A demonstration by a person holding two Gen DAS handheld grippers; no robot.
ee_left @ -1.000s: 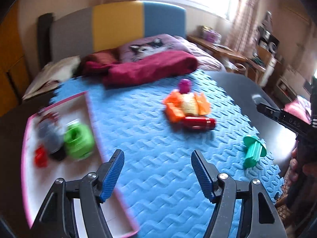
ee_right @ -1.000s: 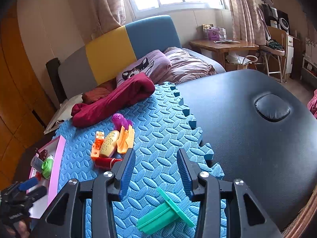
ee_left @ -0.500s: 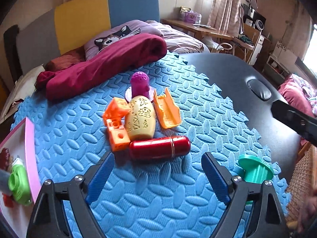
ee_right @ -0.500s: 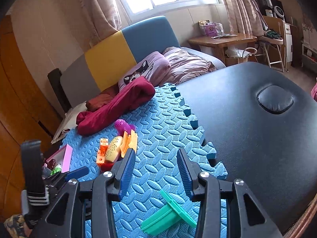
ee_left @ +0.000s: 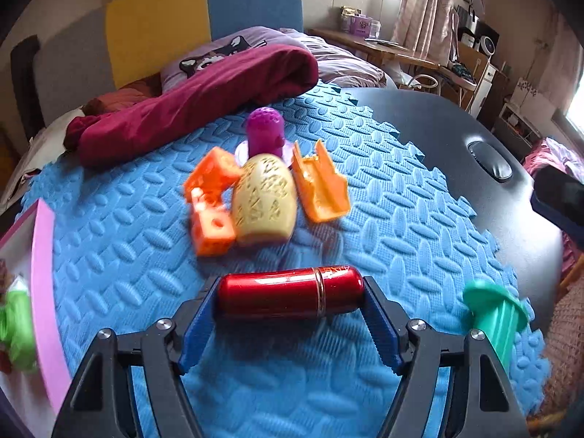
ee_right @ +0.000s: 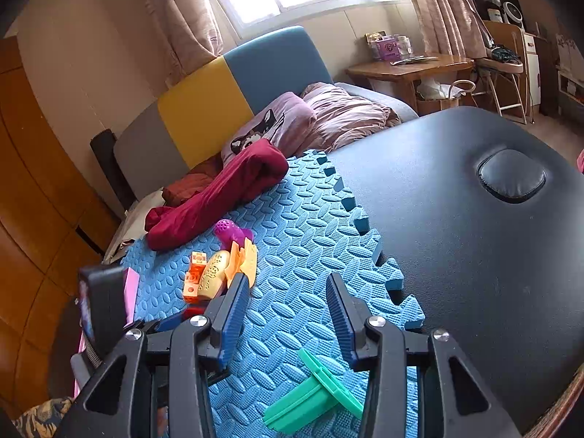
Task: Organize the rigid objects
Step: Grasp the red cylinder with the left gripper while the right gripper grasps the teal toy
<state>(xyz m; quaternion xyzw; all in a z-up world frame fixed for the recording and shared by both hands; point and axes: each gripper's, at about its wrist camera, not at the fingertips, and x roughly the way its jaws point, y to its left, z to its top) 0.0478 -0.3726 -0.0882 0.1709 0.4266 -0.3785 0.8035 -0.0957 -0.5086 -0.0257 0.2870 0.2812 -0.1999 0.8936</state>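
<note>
In the left wrist view, my left gripper (ee_left: 288, 297) has its blue pads at both ends of a shiny red capsule-shaped cylinder (ee_left: 288, 294) lying crosswise on the blue foam mat (ee_left: 383, 219). Behind it lie an orange block piece (ee_left: 210, 200), a cream patterned egg (ee_left: 264, 199), an orange open shell (ee_left: 319, 186) and a purple knobbed toy (ee_left: 264, 131). A green flanged peg (ee_left: 496, 315) lies at the right. In the right wrist view, my right gripper (ee_right: 288, 299) is open and empty above the mat, with the green peg (ee_right: 310, 398) just below it.
A pink-rimmed tray (ee_left: 40, 292) with a green toy (ee_left: 14, 325) sits at the mat's left edge. A maroon cloth (ee_left: 204, 98) lies along the far edge. Bare black padded table (ee_right: 474, 237) extends to the right. A bed and desk stand behind.
My left gripper swung from the tray to the toy pile, moved forward and closed its pads around the red cylinder. My right gripper stayed nearly still and open.
</note>
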